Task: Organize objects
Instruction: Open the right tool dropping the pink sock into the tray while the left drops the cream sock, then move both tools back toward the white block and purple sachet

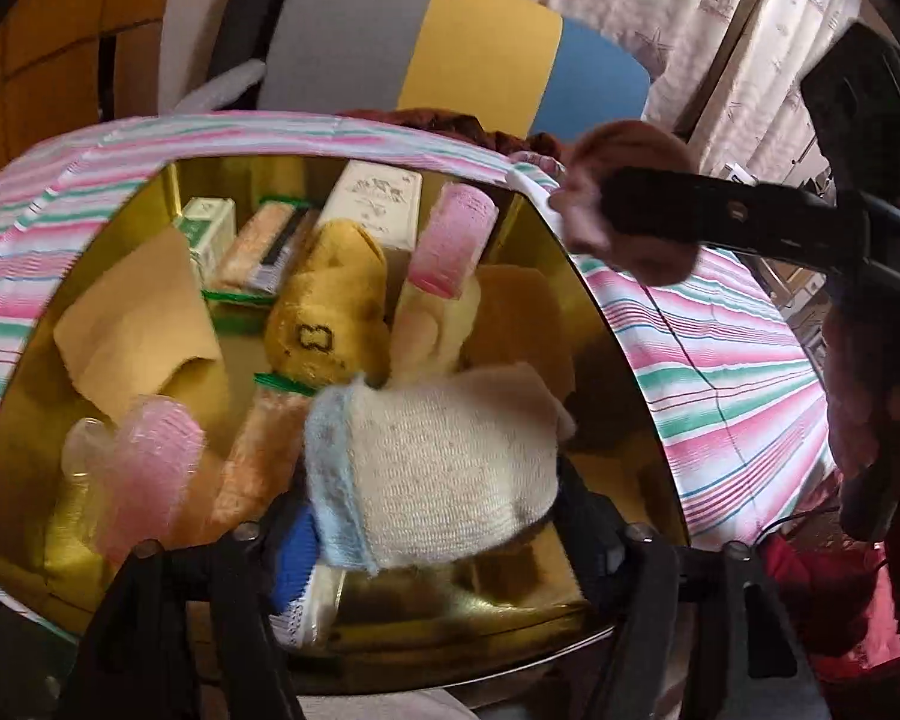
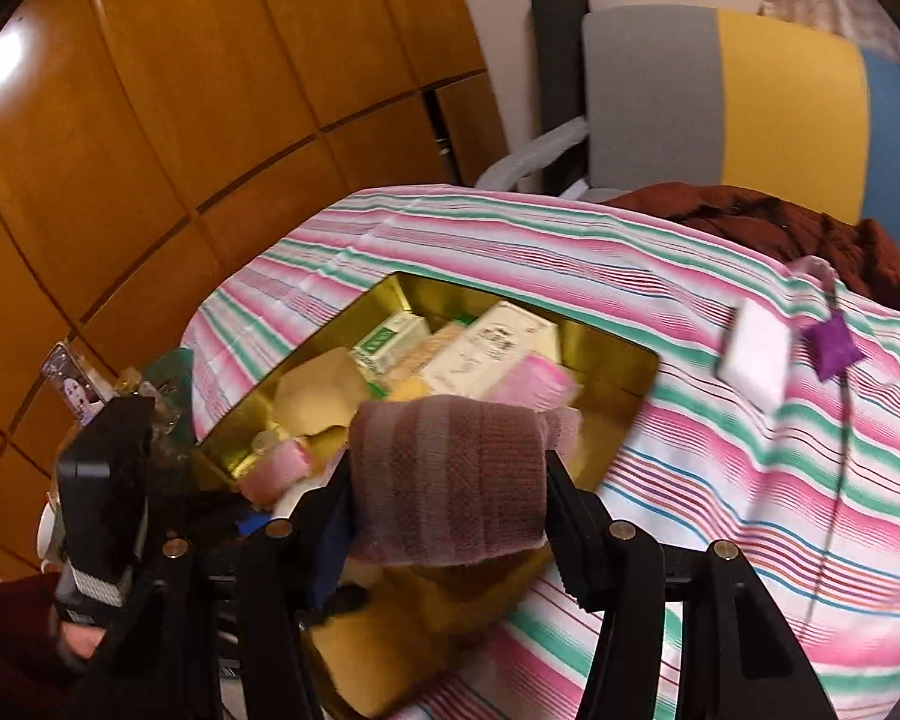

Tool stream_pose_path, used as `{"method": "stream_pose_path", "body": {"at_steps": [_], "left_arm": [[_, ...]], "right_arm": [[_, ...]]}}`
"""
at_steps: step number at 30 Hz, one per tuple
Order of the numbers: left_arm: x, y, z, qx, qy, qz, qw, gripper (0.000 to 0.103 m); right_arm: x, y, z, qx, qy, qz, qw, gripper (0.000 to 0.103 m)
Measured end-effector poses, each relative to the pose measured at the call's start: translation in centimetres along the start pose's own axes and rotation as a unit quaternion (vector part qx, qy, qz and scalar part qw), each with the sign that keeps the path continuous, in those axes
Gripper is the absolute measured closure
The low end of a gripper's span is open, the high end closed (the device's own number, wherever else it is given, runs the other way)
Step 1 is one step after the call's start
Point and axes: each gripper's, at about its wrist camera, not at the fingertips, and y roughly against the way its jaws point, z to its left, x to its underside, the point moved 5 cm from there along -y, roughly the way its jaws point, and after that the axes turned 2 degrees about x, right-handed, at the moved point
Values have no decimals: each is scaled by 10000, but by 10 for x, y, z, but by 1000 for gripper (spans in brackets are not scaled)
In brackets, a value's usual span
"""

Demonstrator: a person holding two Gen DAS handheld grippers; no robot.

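Socks are soft and light: mauve sock roll (image 2: pixel 450 480) sits pinched in the right gripper (image 2: pixel 450 498) above the gold tin's (image 2: pixel 606 360) near edge; left gripper (image 1: pixel 432 516) jaws stand wide around the white sock (image 1: pixel 444 468), contact unclear. Best gripped mid-roll.

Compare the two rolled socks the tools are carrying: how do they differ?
The white sock is cream with a pale blue cuff; the mauve sock is dusky pink with faint stripes. The white sock sits low over the gold tin, while the mauve sock hangs by its edge. Both are knitted bundles between tool fingers.
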Motion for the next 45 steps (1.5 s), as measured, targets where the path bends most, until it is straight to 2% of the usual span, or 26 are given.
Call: {"method": "stream_pose_path", "body": {"at_steps": [3,6,12,17,23,29,34,35,37,42,45], "left_arm": [[-1,14,3,-143,18,-259,9996,27],[-3,31,9,-203,138,-573,9981,26],[-8,54,26,-360,440,-1034,9930,26],[-13,56,35,-374,655,-1135,9907,26],[-13,50,31,-394,594,-1058,9918,26],[-13,53,34,-511,714,-1166,9893,26],[-11,50,37,-272,1064,-1106,9878,26],[-11,48,36,-245,1106,-1053,9880,26],[-11,46,34,-278,1107,-995,9885,26],[-22,42,16,-192,842,-934,9919,26],[-38,39,-2,-109,577,-923,9940,26]], "right_arm": [[-4,-9,10,-46,49,43,10000,44],[-6,-19,15,-84,29,84,9999,35],[-6,-23,13,-170,-232,58,9996,34],[-2,-16,6,-124,-387,37,9992,34],[10,-9,3,-133,-443,56,9989,34],[33,1,11,-463,-446,182,9978,34],[49,5,12,-485,-434,271,9975,32],[49,6,8,-433,-509,220,9975,30],[47,10,-8,-283,-835,68,9961,17],[48,14,-71,116,-1856,-46,9826,13],[50,13,-108,622,-2071,21,9763,10]]}}
